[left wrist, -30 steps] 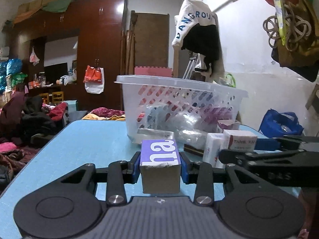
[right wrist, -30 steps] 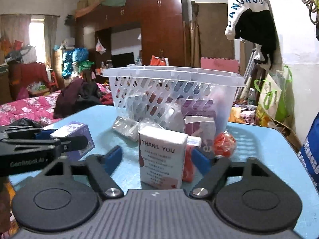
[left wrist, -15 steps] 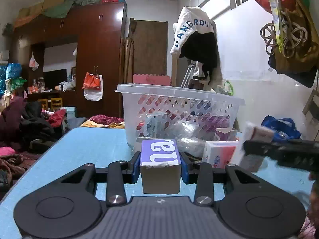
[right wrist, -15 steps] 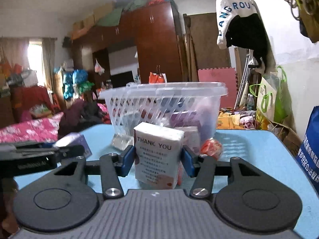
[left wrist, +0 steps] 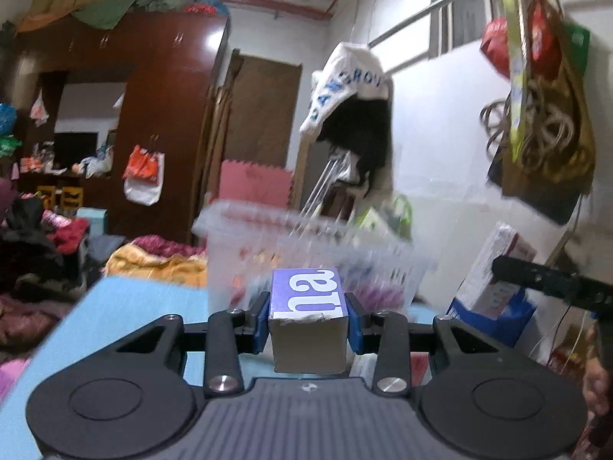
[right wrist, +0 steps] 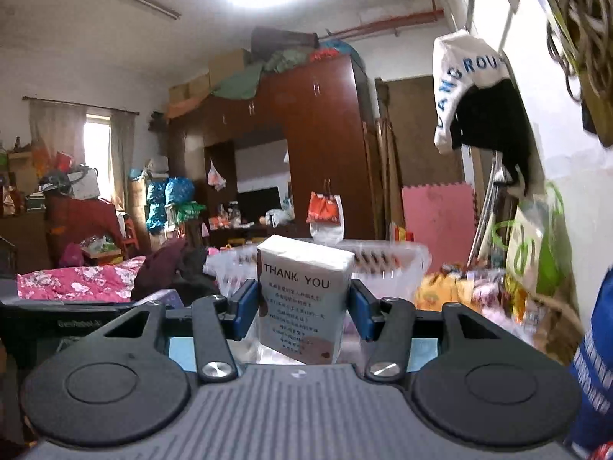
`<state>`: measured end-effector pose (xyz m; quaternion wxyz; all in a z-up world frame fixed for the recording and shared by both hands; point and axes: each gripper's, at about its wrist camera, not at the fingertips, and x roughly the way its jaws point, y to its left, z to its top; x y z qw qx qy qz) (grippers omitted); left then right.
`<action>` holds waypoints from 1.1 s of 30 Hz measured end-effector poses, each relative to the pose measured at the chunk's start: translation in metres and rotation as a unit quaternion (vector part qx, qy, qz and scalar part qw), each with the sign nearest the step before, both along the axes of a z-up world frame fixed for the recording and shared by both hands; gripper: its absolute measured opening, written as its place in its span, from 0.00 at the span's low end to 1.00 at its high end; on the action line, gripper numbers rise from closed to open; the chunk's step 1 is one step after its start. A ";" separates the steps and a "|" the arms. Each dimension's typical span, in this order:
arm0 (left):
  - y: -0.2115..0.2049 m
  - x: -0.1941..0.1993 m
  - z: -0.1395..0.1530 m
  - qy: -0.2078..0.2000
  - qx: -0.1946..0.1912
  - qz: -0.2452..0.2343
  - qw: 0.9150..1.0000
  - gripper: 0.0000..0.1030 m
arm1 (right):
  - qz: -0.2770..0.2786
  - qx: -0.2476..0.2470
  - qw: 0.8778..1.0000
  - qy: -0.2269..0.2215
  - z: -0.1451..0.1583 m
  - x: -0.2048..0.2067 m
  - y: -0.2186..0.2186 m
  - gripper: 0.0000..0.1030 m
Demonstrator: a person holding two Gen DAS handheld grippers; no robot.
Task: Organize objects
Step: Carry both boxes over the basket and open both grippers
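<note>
Purple-topped cardboard box [left wrist: 308,318] and white "THANK YOU" tissue pack [right wrist: 303,299], each clamped in a gripper.
Left gripper [left wrist: 309,316] pinches the box between its blue pads, above the light blue table [left wrist: 126,306]; right gripper [right wrist: 304,306] squeezes the upright tissue pack. Just beyond both stands the blurred white plastic lattice basket [left wrist: 306,245], with a dark brown wooden wardrobe [right wrist: 306,145] behind.

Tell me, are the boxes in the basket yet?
Not yet. The basket already holds some packets. The left hand-held gripper grips the purple box; the right hand-held gripper grips the THANK YOU pack. Both are lifted and still need dropping in.
</note>
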<state>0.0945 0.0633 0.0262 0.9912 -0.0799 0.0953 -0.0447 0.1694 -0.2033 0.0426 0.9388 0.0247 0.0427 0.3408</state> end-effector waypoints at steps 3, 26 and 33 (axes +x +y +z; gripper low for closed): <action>0.002 0.015 0.025 -0.004 -0.008 -0.016 1.000 0.42 | 0.000 -0.001 1.000 0.000 0.017 0.013 0.004 0.53; 0.002 0.171 0.075 0.086 0.036 0.065 0.993 0.78 | -0.039 -0.126 0.991 0.007 0.045 0.107 0.073 1.00; 0.006 0.078 0.034 0.065 0.075 0.054 0.994 0.94 | -0.018 -0.076 0.997 0.020 0.025 0.045 0.030 1.00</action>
